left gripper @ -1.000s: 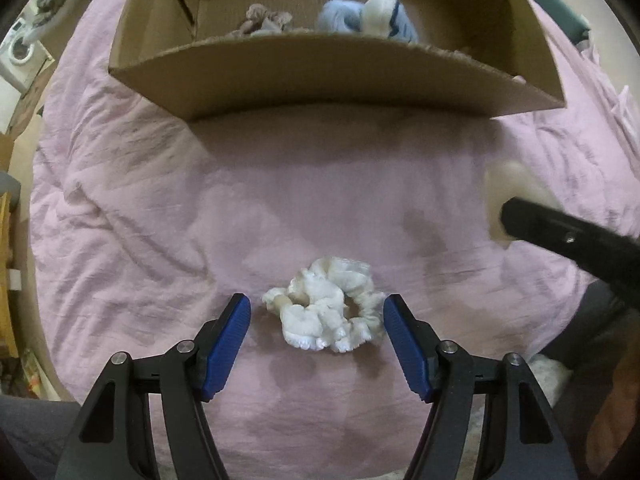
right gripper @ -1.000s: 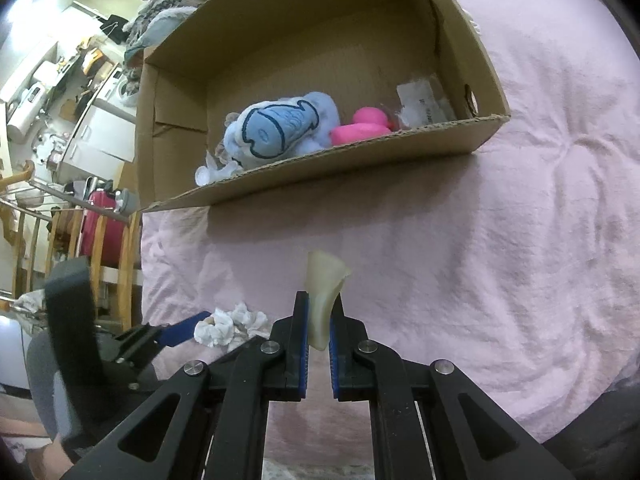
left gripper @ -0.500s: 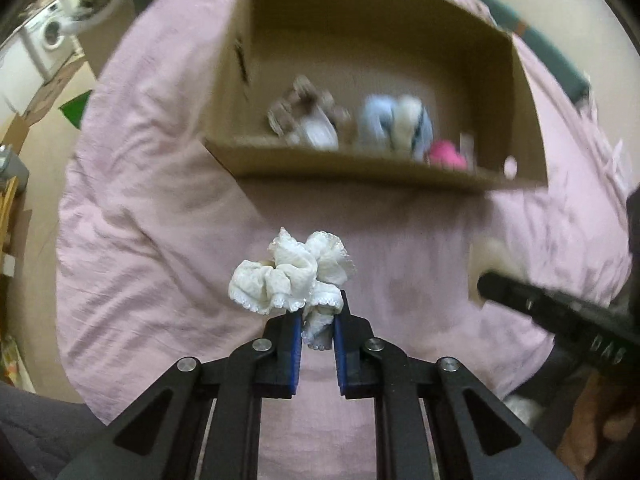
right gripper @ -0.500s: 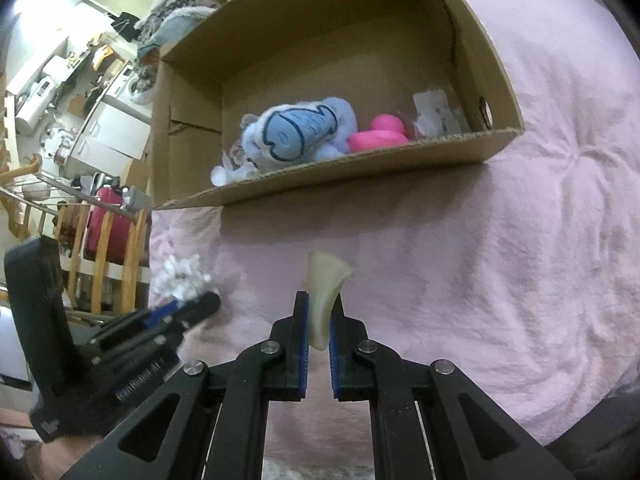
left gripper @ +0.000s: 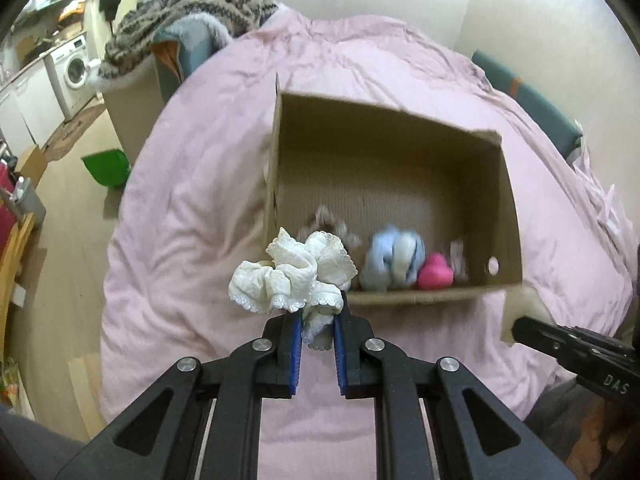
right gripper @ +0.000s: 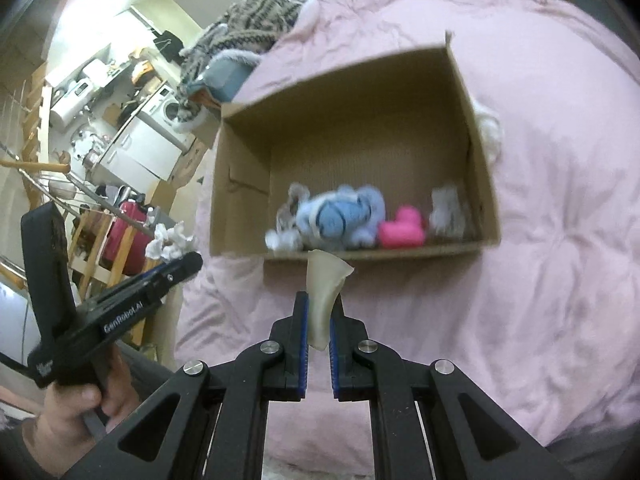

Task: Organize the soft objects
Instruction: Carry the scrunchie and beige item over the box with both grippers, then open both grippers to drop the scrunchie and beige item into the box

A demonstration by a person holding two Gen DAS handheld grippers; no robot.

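My left gripper [left gripper: 318, 320] is shut on a white frilly scrunchie [left gripper: 292, 276], held in the air above the pink bedspread [left gripper: 192, 184] in front of the open cardboard box [left gripper: 392, 168]. My right gripper [right gripper: 319, 312] is shut on a cream sponge piece [right gripper: 326, 280], also raised before the box [right gripper: 248, 184]. Inside the box lie a blue and white plush [right gripper: 340, 216], a pink toy [right gripper: 402, 228], a clear wrapped item [right gripper: 446, 210] and a small brownish toy [left gripper: 326, 220]. In the right wrist view the left gripper [right gripper: 176, 268] shows at the left with the scrunchie [right gripper: 170, 242].
The bedspread [right gripper: 560, 200] covers a bed that drops off at the left to a wooden floor [left gripper: 68, 248]. A striped knit heap [left gripper: 192, 8] lies at the bed's far end. A green dustpan [left gripper: 106, 168] and a washing machine [left gripper: 74, 68] stand beyond.
My left gripper closed on the scrunchie and lifted it off the bedspread toward the box. My right gripper rose with the sponge piece, so more of the box's inside shows.
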